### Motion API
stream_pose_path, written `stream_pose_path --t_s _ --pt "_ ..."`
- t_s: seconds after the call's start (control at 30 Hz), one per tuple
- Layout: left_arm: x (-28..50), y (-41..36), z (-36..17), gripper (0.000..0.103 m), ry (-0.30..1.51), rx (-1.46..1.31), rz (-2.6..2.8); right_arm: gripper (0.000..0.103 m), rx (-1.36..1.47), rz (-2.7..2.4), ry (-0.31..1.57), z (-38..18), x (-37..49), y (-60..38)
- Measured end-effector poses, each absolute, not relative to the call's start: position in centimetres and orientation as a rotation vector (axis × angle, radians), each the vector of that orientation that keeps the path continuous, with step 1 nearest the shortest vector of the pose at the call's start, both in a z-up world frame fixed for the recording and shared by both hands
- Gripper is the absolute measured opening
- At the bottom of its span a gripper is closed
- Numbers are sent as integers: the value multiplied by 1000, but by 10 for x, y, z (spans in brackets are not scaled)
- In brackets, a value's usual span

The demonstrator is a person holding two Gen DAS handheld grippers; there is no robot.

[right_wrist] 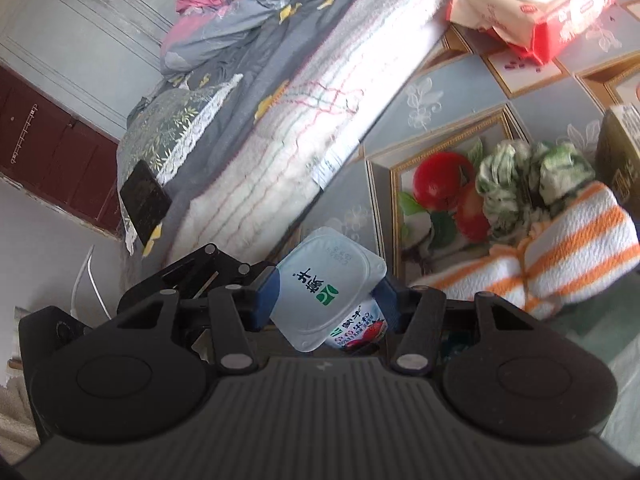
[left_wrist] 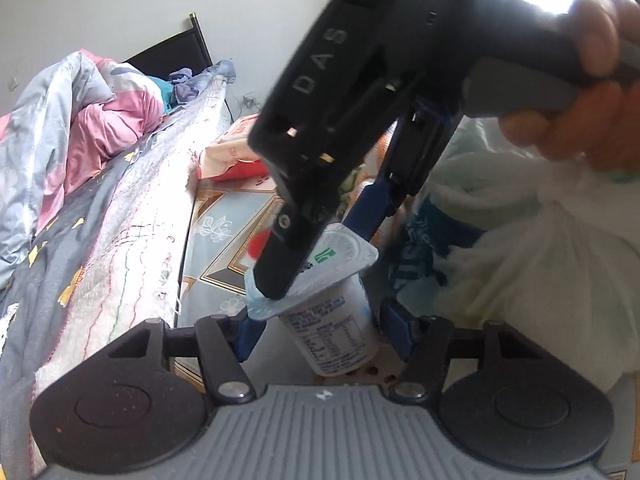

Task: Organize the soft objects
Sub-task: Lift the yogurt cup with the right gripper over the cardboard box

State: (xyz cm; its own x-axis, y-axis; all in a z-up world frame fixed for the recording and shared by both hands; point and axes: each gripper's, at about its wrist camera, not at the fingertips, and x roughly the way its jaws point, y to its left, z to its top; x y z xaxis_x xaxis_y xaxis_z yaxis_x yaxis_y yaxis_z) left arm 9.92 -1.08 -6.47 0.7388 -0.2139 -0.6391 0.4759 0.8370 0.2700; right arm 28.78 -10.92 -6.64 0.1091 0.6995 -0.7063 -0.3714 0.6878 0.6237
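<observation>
The right hand-held gripper [right_wrist: 326,300] is clamped on a yogurt cup [right_wrist: 330,292], held tilted above the patterned surface [right_wrist: 452,80] near the bed [right_wrist: 280,92]. The left hand-held gripper [left_wrist: 316,328] brackets it, pads apparently not pressing. It looks light and thin-walled, with a fragile foil lid; grip the sides gently.

yogurt cup [right_wrist: 330,294]: white plastic, foil lid with green logo, strawberry print on its side; tilted.
striped towel [right_wrist: 560,258]: orange and white, rolled, lying on the patterned tabletop.
green cloth [right_wrist: 520,176]: green-white, crumpled, just behind the striped towel.
</observation>
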Motion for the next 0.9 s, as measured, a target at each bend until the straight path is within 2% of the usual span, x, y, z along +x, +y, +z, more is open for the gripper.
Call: stream_pose_path --t_s 0.1,0.3,0.4,0.47,0.6,0.67,0.9 --pt "98 -14 -64 76 623 456 -362 52 413 783 1246 -71 288 -117" --pt "121 -2 -64 78 686 373 -372 51 474 726 1294 -74 292 -123" --pt "124 1 -63 75 689 355 -384 47 459 717 1319 -76 287 -122" --pt "123 1 -61 67 680 358 -401 45 462 723 1321 -75 283 -122" --pt "125 -3 -61 66 679 378 -396 36 468 731 1314 -73 277 -122" --pt "126 -5 -59 62 679 377 -380 32 461 720 1305 -72 275 -121" --pt "130 -1 -38 62 656 398 -345 30 511 744 1248 -57 268 -123"
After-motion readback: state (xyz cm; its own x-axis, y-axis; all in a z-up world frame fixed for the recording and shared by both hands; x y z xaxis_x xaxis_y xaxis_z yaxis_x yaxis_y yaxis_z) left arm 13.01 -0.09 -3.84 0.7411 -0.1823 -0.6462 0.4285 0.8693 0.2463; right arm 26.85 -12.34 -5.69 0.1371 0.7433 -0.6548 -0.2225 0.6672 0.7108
